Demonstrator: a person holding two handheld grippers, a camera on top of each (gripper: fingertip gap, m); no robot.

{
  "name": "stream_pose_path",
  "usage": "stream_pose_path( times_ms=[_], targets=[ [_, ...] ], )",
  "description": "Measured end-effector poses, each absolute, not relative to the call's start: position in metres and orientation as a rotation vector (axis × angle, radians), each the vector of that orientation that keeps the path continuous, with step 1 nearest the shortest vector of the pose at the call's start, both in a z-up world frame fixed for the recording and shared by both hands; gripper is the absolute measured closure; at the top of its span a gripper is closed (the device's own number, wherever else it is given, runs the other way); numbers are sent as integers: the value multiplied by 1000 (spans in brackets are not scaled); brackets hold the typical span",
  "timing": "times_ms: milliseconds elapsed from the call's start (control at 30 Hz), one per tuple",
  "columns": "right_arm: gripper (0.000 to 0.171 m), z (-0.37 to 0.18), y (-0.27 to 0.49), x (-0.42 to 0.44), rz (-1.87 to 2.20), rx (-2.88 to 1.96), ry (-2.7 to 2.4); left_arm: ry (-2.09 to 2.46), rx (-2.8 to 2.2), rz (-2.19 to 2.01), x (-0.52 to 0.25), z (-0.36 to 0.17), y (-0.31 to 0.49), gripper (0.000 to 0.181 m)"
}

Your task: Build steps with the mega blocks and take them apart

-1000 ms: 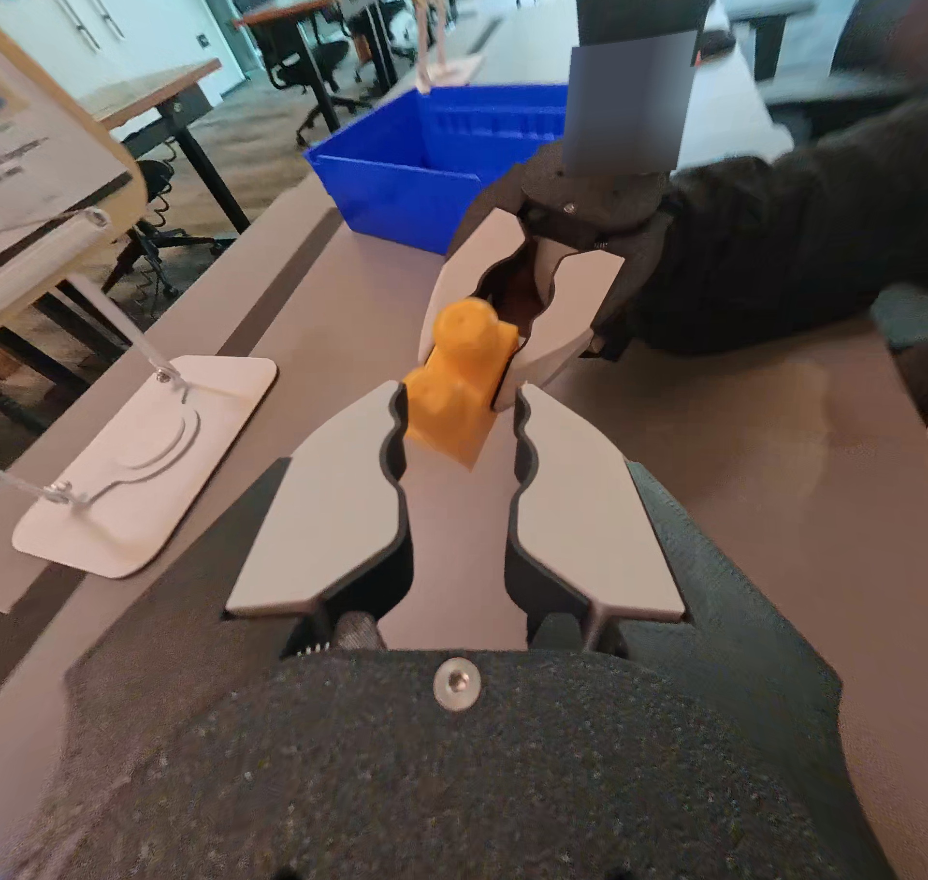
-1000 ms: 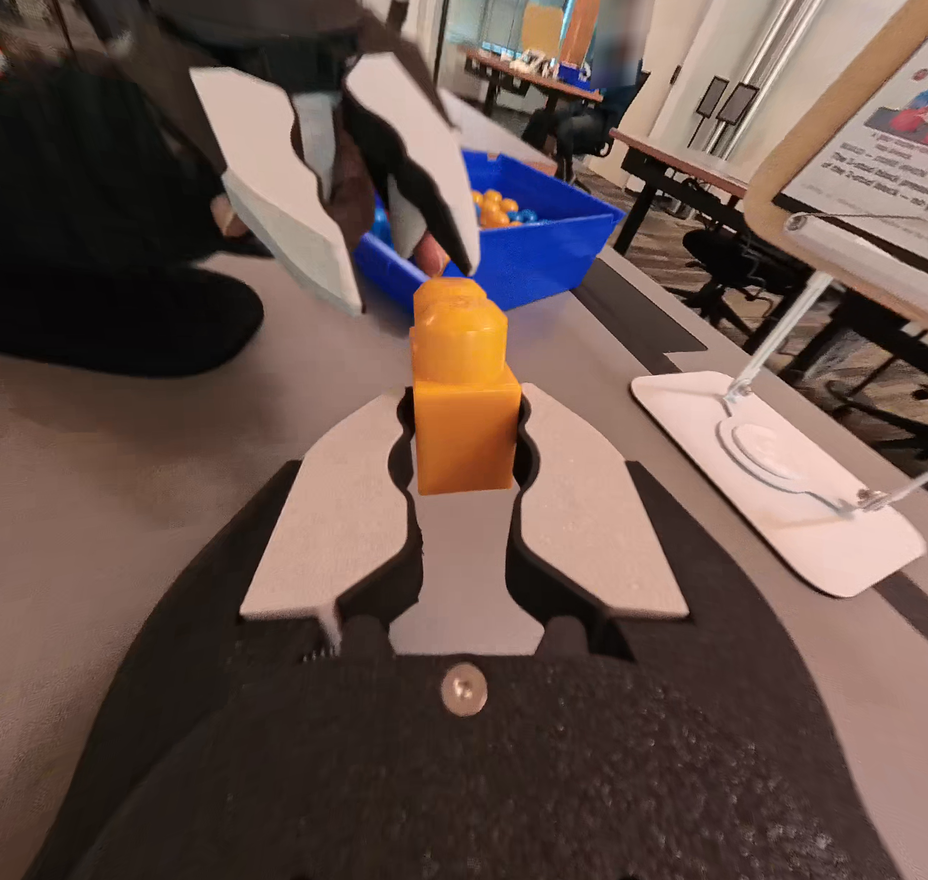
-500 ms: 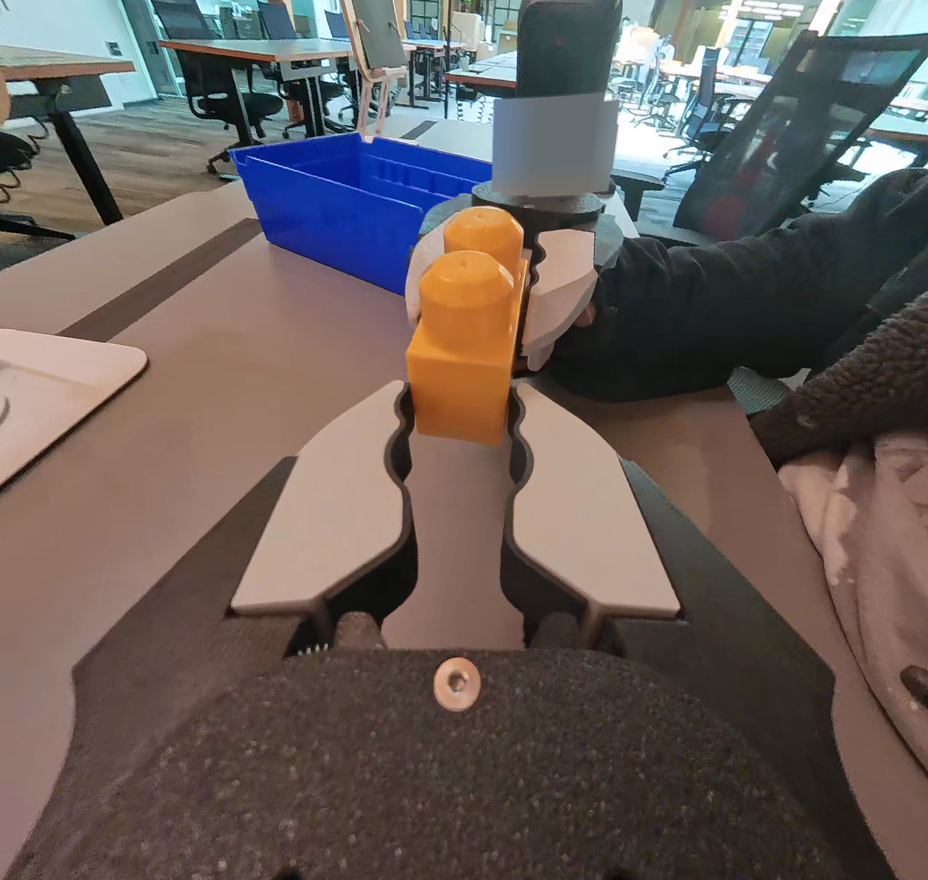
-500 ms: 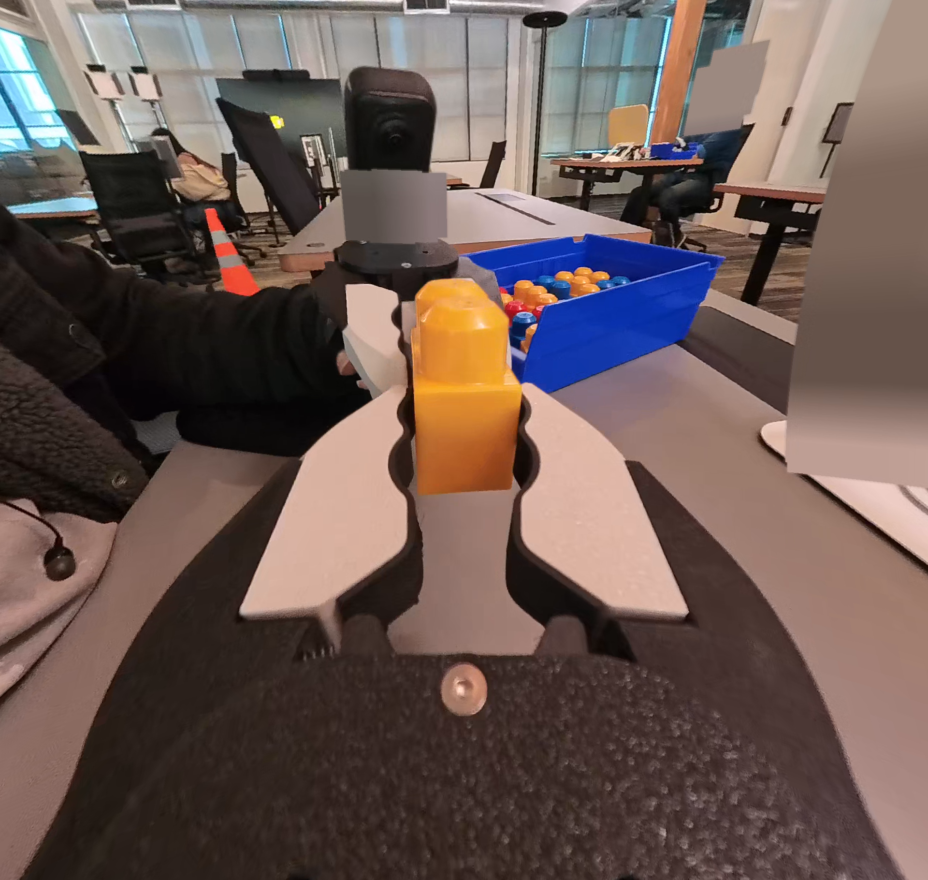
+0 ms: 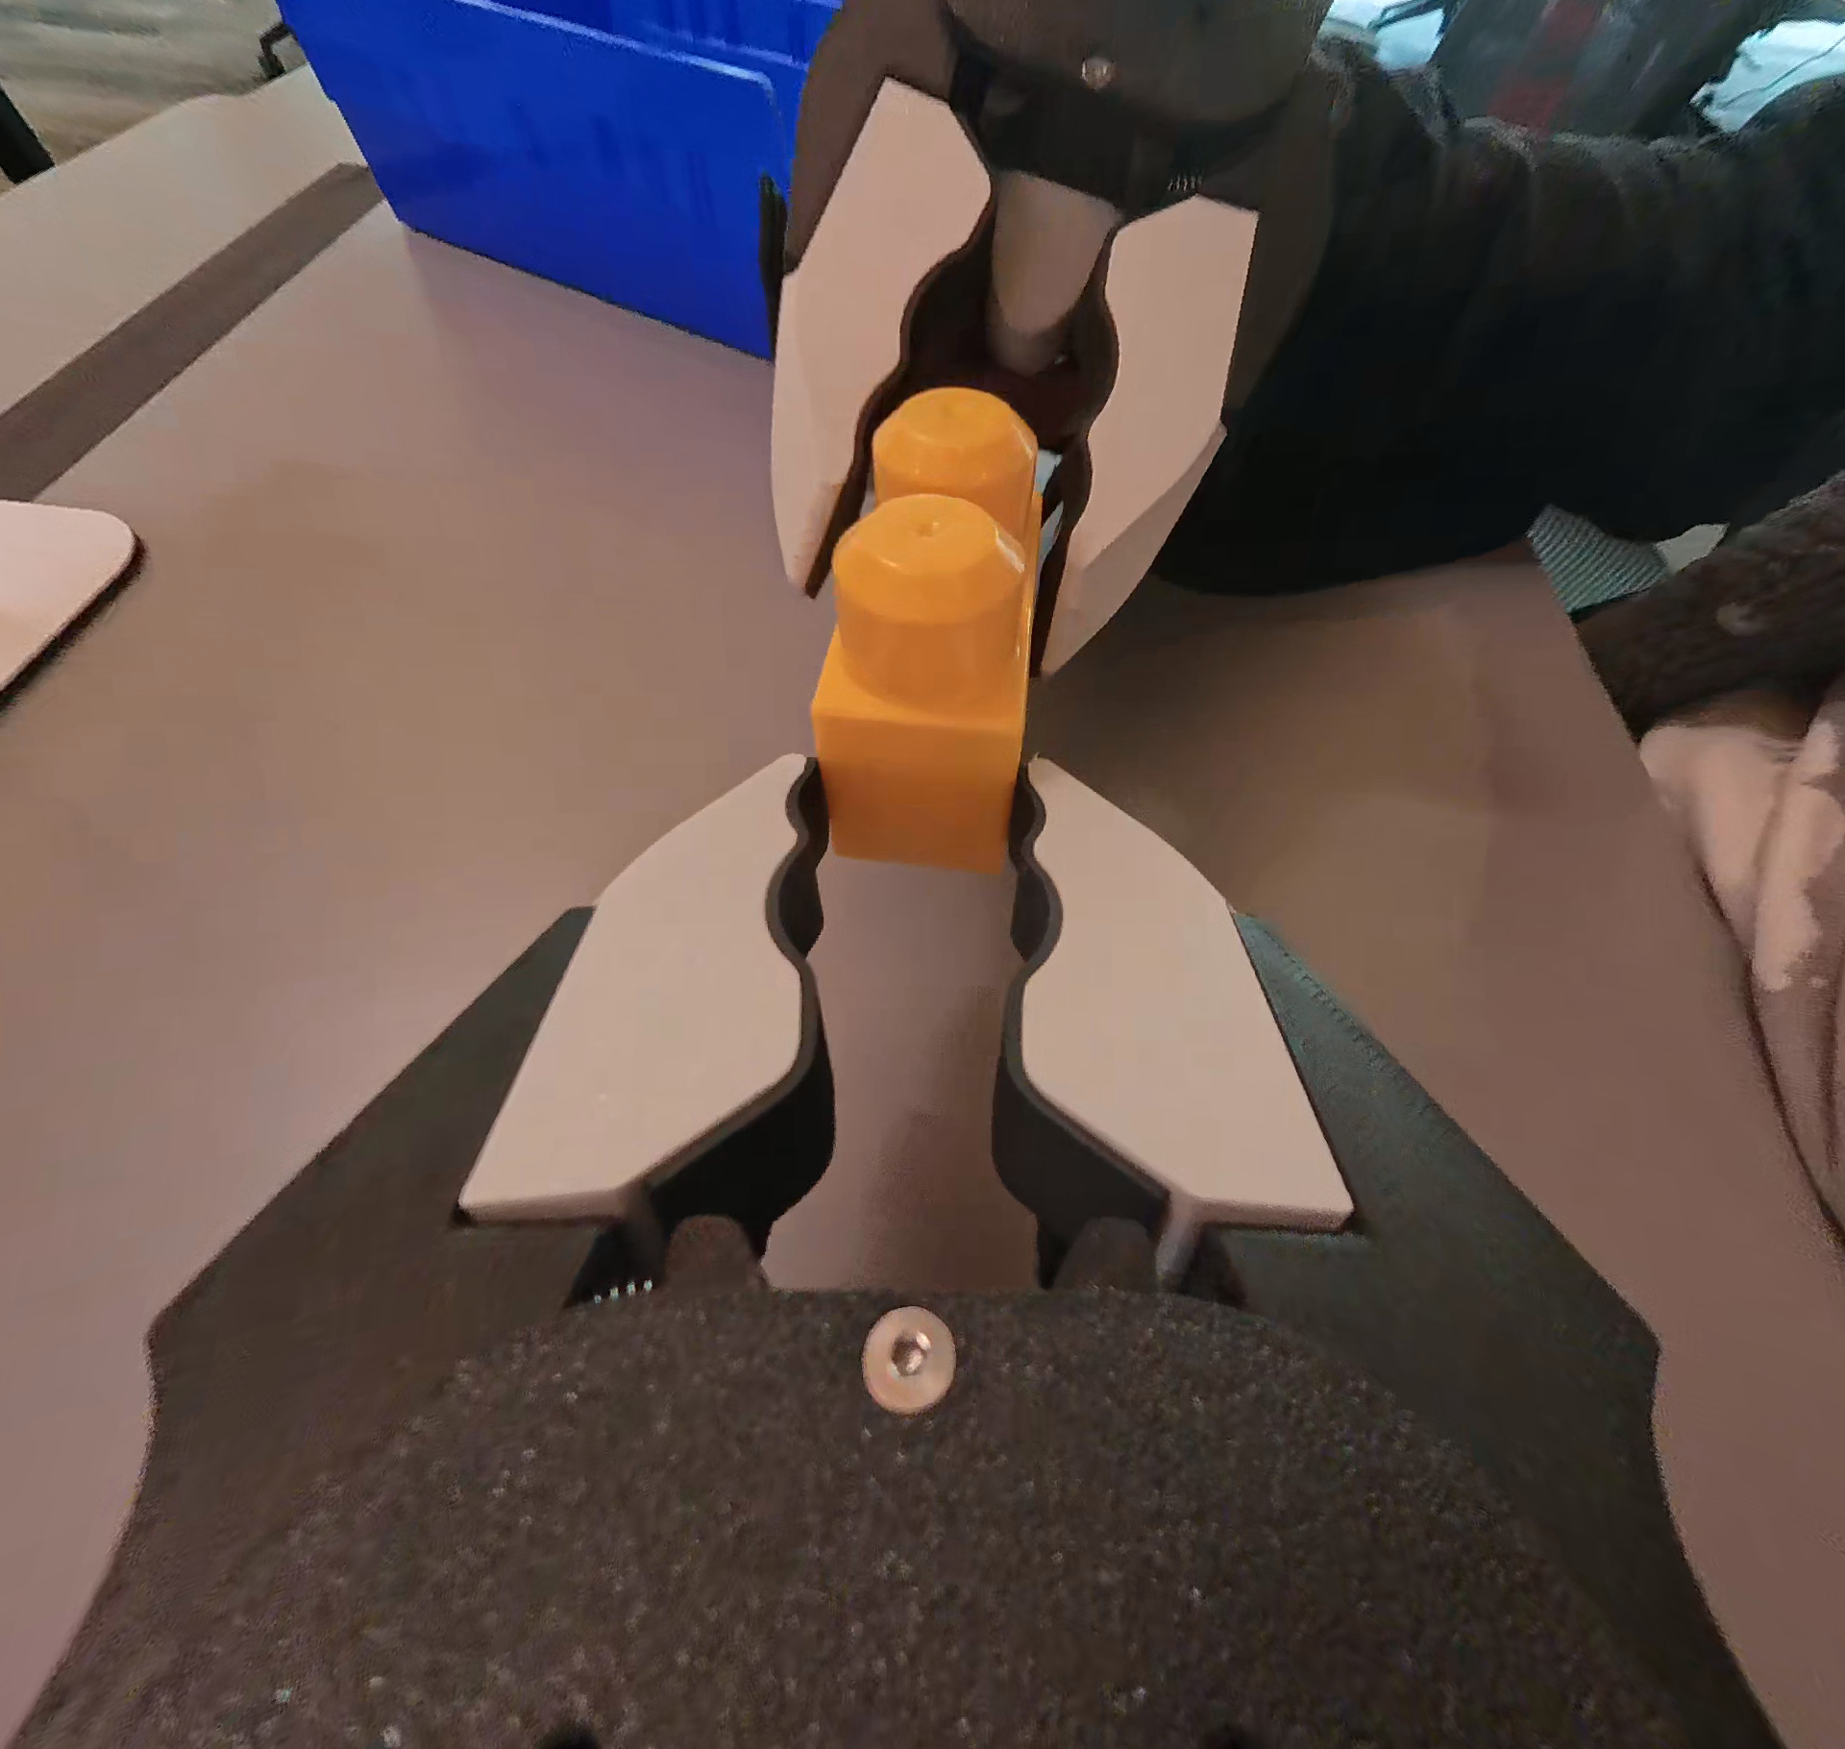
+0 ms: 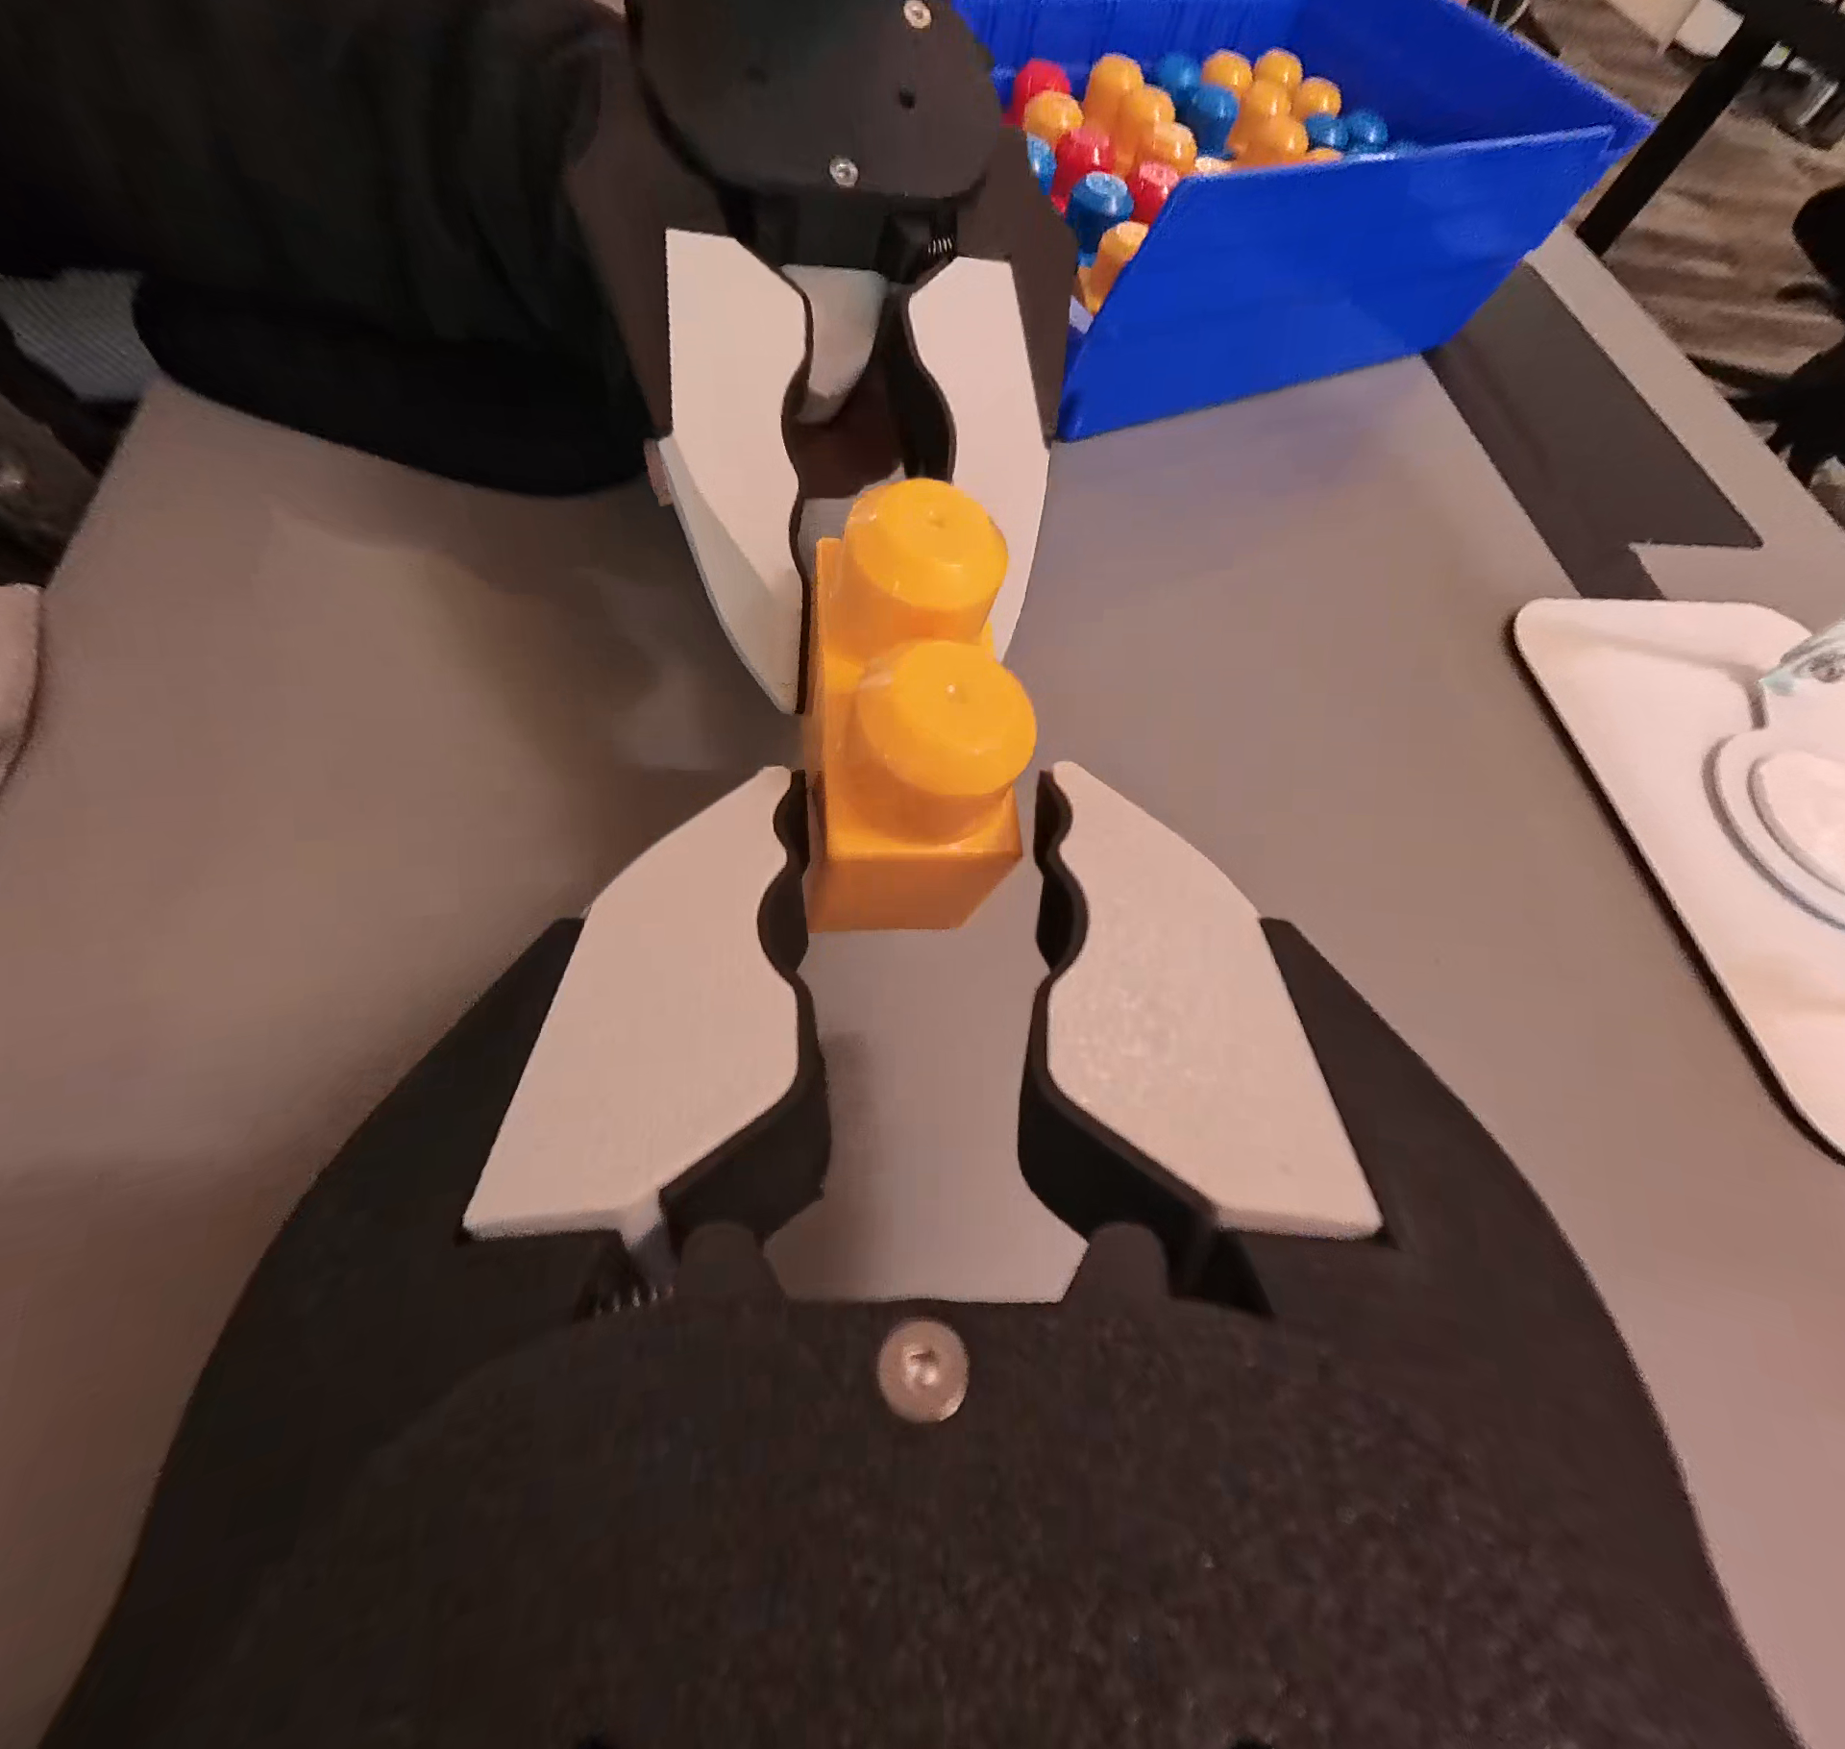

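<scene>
Orange plastic two-stud mega block (image 5: 919, 763) sits over the grey tabletop (image 5: 399, 603), end-on between both tools. Left gripper (image 5: 917, 783) jaws closed on its near end. Right gripper (image 6: 914, 822): left finger touches the block, right finger shows a narrow gap; grip uncertain. Blue plastic bin (image 6: 1298, 273) of coloured blocks behind.

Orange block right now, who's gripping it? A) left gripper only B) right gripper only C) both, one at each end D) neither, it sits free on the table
C: the left gripper clamps one end of the orange block, the right gripper clamps the other.
</scene>
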State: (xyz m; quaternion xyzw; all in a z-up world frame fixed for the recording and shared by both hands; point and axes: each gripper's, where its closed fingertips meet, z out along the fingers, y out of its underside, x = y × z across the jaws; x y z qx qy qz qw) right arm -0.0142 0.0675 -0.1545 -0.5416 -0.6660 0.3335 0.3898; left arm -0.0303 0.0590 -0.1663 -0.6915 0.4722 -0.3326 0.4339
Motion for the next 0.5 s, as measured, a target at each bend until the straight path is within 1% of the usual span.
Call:
stream_pose_path(
  times_ms=[100, 133, 167, 200, 367, 433, 500],
  targets=[
    [126, -156, 68, -13, 855, -1392, -1697, 1190, -1746, -796, -30, -174, 61, 146],
    [127, -157, 67, -13, 855, -1394, -1701, 1194, -1751, -781, -30, -176, 61, 146],
    [133, -159, 67, -13, 845, -1400, -1711, 1203, -1753, -769, -30, -179, 61, 146],
    [135, -162, 68, -13, 822, -1408, -1720, 1212, -1759, -752, -30, -181, 62, 146],
    [137, -175, 72, -5, 754, -1434, -1784, 1235, -1805, -710, -31, -191, 62, 146],
    [137, -182, 79, 4, 714, -1479, -1804, 1209, -1804, -705, -36, -186, 66, 140],
    [137, -186, 86, 11, 692, -1518, -1794, 1151, -1784, -703, -44, -174, 72, 141]
  ],
)
